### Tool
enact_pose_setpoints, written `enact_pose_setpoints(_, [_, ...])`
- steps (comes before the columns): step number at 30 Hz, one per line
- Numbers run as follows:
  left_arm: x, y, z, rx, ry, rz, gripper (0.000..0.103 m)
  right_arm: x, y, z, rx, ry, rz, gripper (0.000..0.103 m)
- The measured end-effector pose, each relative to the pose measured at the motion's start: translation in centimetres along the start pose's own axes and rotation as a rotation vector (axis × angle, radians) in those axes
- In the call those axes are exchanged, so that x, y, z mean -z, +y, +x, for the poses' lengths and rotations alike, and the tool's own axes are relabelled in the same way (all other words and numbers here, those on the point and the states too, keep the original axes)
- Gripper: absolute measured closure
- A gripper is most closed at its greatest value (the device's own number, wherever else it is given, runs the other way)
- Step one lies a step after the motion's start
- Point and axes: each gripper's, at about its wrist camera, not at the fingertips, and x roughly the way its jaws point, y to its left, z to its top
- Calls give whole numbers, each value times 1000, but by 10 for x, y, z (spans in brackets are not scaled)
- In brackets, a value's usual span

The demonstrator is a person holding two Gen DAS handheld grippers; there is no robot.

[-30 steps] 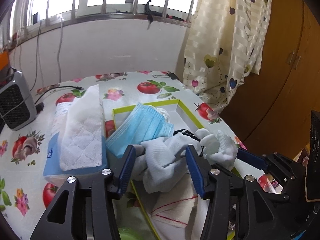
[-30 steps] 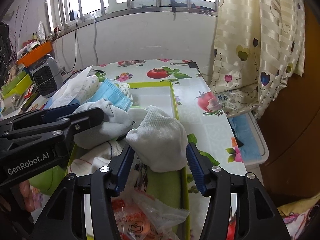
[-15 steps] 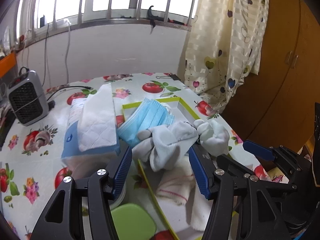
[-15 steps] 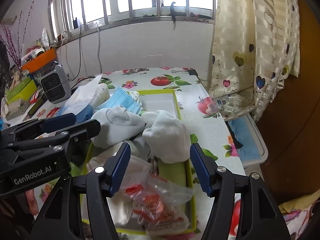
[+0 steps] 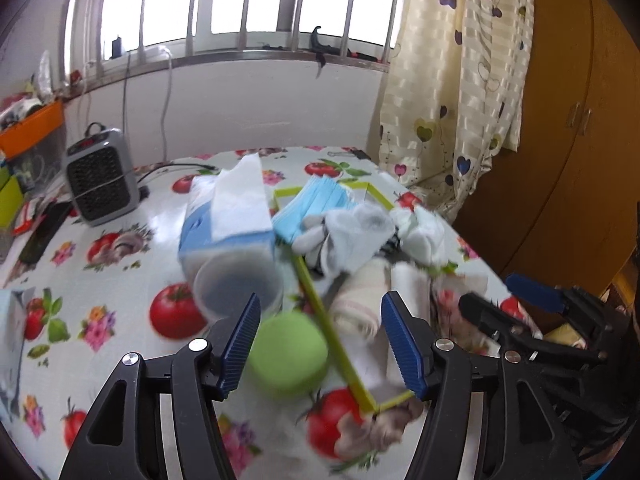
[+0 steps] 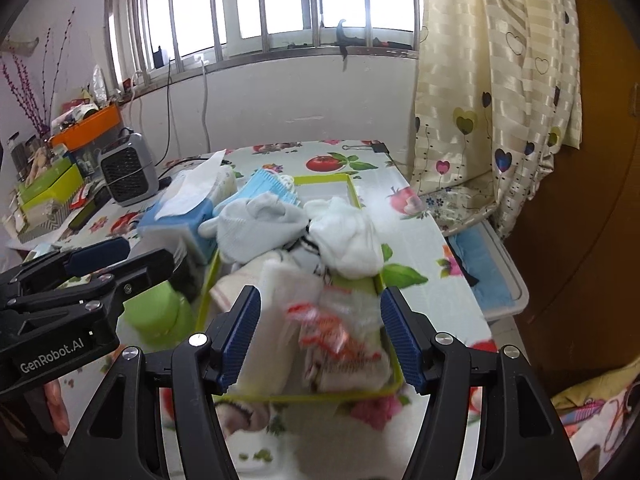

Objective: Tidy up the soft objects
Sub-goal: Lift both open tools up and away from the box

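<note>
A yellow-green tray [image 6: 347, 185] on the table holds a grey-white sock [image 6: 256, 224], a white sock [image 6: 344, 236], blue face masks [image 6: 264, 184], folded cloths [image 6: 276, 292] and a plastic packet [image 6: 332, 328]. The tray's rim [image 5: 316, 300], the grey-white sock [image 5: 348, 232] and the masks [image 5: 316, 204] also show in the left wrist view. My left gripper [image 5: 320, 344] is open and empty, above the tray's near left corner. My right gripper [image 6: 320, 340] is open and empty, above the tray's near end. The left gripper also shows at the left of the right wrist view [image 6: 116, 256].
A blue tissue pack [image 5: 228, 216], a clear cup [image 5: 238, 284] and a green lid [image 5: 288, 352] sit left of the tray. A grey heater [image 5: 100, 180] stands at the back left. A curtain [image 6: 492, 100] and a wooden cabinet [image 5: 560, 140] are to the right.
Both grippers have pulled back and up from the socks, which now lie in the tray. More of the table and the tray's near end has come into view.
</note>
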Motion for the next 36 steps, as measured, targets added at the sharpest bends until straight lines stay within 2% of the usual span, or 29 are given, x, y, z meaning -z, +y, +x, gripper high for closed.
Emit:
enact_pose_setpoints(9, [51,11,-23,-47,42,-10,38,35,5,-21,0,19,17,39])
enact_pose_setpoints(15, [79,14,-26,-63,85,-12,38,63,7,-22,-3,64,24,39])
enact_pose_setpoints(19, [97,14,-17,-75,141,-24,38,77,8,-20,1,92,27,39])
enact_pose_setpoints(27, [106,12,-8,-90,179,-17,38,88,10,-10,20,139,1,38])
enact_pose_setpoints(30, [107,14,-6,-97,188,-27,38,90,11,-3,44,167,-15,31])
enact_pose_setpoints(36, [107,11,-3,-107,196,-21,32,91,11,5,60,201,-22,31])
